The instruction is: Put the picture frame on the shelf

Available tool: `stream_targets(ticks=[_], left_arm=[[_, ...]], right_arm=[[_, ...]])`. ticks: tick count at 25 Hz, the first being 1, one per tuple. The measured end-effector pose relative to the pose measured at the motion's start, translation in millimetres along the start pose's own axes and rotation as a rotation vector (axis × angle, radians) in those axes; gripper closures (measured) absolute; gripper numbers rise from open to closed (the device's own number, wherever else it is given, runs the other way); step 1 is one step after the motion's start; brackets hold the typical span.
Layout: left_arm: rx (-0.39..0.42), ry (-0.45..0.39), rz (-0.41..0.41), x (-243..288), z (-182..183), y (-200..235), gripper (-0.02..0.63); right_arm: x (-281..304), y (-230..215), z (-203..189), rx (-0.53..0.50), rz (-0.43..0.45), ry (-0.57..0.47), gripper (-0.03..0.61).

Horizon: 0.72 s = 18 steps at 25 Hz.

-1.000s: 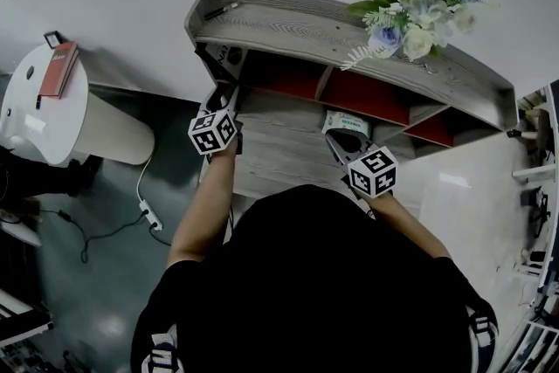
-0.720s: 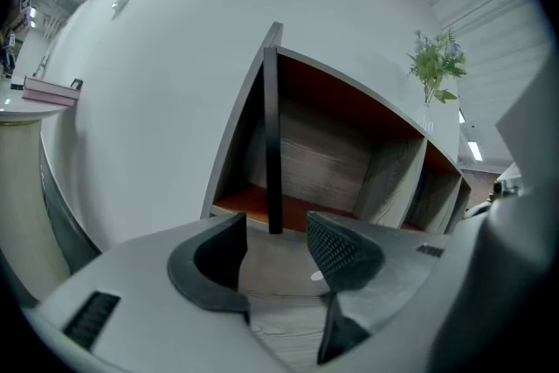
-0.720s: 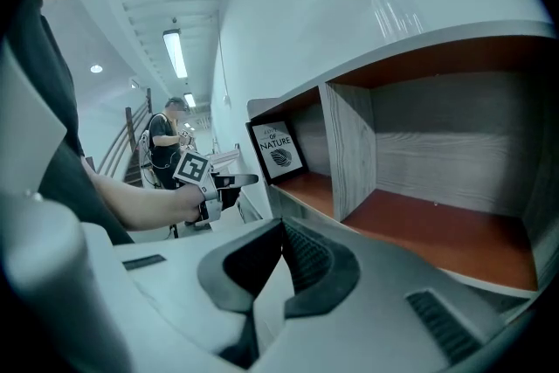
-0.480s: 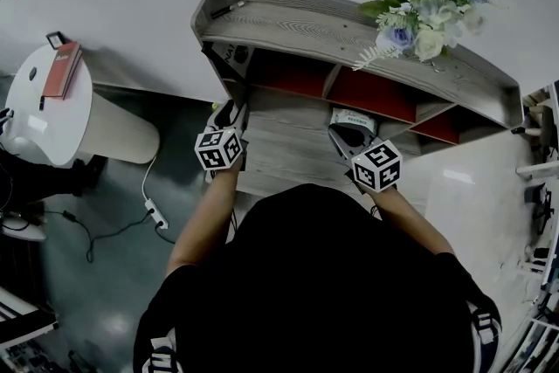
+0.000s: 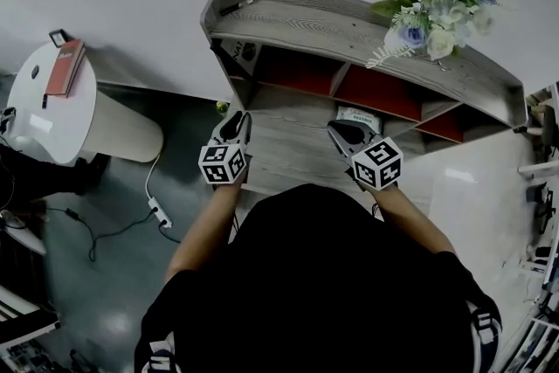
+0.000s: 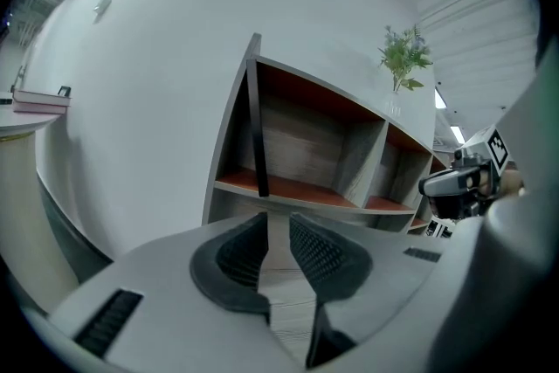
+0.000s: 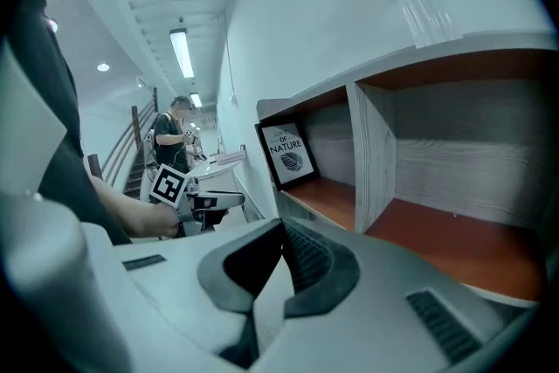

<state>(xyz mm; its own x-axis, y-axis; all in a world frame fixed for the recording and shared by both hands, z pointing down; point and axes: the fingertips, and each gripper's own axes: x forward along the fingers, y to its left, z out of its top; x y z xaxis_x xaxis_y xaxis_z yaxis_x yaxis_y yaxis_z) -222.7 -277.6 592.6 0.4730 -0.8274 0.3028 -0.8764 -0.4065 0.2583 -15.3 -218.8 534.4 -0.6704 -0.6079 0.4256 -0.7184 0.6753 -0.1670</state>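
Left gripper [image 6: 278,224] pulled back from shelf [image 5: 349,29], jaws just narrowed but apart, empty; right gripper [image 7: 281,228] jaws together, empty; picture frame [image 7: 288,155] reading "OF NATURE" stands in leftmost compartment.

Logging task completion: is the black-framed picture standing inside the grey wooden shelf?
Yes, the black-framed picture stands upright in the end red-floored compartment of the grey wooden shelf.
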Motion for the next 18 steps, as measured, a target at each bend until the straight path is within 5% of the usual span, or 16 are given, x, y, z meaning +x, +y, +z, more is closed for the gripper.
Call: stream_targets(ticks=[6,18], left_arm=[[0.027,0.011,0.022,-19.7,-4.3,6.7,0.583],[0.035,0.005,-0.009,-44.7,2.5,13.5,0.594]], right_arm=[[6.6,11.0,2.9,0.003,-0.003,-0.013,0.565],[15.4,25.7,4.9,0.017,-0.023,-0.035,0.565]])
